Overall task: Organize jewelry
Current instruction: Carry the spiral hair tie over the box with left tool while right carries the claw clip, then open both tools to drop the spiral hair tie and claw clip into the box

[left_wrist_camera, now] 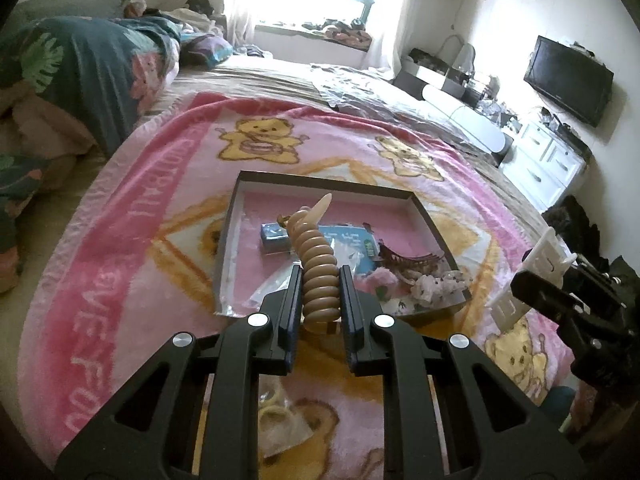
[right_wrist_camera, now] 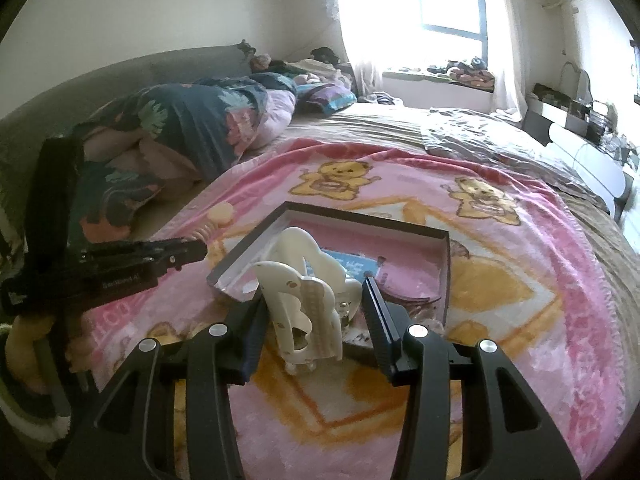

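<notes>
Item: our left gripper point(left_wrist_camera: 320, 292) clenches a tan coiled spiral hair tie point(left_wrist_camera: 318, 276), long axis pointing ahead at the shallow dark-rimmed cardboard tray point(left_wrist_camera: 320, 184); our right gripper point(right_wrist_camera: 314, 320) grasps a cream plastic claw clip point(right_wrist_camera: 308, 312).

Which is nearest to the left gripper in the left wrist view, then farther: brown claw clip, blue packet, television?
1. Blue packet, in the box just beyond the left gripper.
2. Brown claw clip, in the box's right part, nearly as close.
3. Television, on the far right wall.

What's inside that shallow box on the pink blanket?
The shallow box holds a small blue box, a blue packet, a brown claw clip and floral scrunchies. The held spiral tie hides things behind it.
</notes>
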`<state>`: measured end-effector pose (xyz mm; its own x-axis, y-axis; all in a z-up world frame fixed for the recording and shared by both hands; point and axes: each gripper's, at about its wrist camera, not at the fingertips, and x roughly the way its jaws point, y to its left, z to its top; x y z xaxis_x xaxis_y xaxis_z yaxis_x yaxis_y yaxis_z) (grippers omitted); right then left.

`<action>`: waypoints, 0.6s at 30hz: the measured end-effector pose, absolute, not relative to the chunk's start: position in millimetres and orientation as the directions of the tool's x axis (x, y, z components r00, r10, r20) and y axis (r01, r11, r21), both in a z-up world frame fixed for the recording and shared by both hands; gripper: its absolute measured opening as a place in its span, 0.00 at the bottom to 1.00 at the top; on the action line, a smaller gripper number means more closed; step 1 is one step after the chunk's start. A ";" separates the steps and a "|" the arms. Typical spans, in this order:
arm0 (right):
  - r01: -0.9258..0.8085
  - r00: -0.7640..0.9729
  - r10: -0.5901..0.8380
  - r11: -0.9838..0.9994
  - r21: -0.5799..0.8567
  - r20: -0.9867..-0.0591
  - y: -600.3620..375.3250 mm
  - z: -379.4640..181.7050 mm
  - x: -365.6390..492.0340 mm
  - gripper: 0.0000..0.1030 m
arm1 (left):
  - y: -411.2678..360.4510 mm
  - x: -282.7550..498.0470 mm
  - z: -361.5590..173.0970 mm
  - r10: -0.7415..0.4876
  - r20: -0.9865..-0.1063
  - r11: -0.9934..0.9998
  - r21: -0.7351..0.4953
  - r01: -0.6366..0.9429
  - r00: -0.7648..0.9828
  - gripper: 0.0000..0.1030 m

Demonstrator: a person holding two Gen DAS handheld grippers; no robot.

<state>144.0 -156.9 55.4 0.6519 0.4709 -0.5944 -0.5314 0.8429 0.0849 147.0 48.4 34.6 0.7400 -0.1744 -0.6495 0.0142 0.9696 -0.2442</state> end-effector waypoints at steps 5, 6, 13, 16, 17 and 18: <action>-0.498 0.663 0.447 0.862 0.092 -0.601 -164.7 51.0 161.5 0.42 | 47.3 165.3 26.6 -0.173 -0.664 0.970 -0.245 0.007 0.727 0.10; -0.490 0.664 0.441 0.867 0.094 -0.603 -167.3 49.7 165.7 0.42 | 47.5 168.6 25.2 -0.173 -0.667 0.970 -0.244 0.006 0.725 0.10; -0.429 0.674 0.387 0.899 0.094 -0.629 -184.0 38.7 195.8 0.42 | 50.3 195.1 8.3 -0.153 -0.698 0.973 -0.232 -0.018 0.699 0.10; -0.418 0.664 0.376 0.903 0.096 -0.646 -184.9 31.7 208.4 0.42 | 51.0 202.6 1.6 -0.148 -0.703 0.974 -0.226 -0.021 0.696 0.10; -0.417 0.658 0.374 0.904 0.097 -0.654 -183.6 28.5 212.5 0.42 | 51.2 204.9 -1.2 -0.145 -0.706 0.975 -0.223 -0.023 0.693 0.10; -0.418 0.651 0.373 0.903 0.098 -0.661 -182.8 26.0 215.4 0.42 | 51.7 206.9 -4.2 -0.148 -0.711 0.974 -0.225 -0.023 0.688 0.10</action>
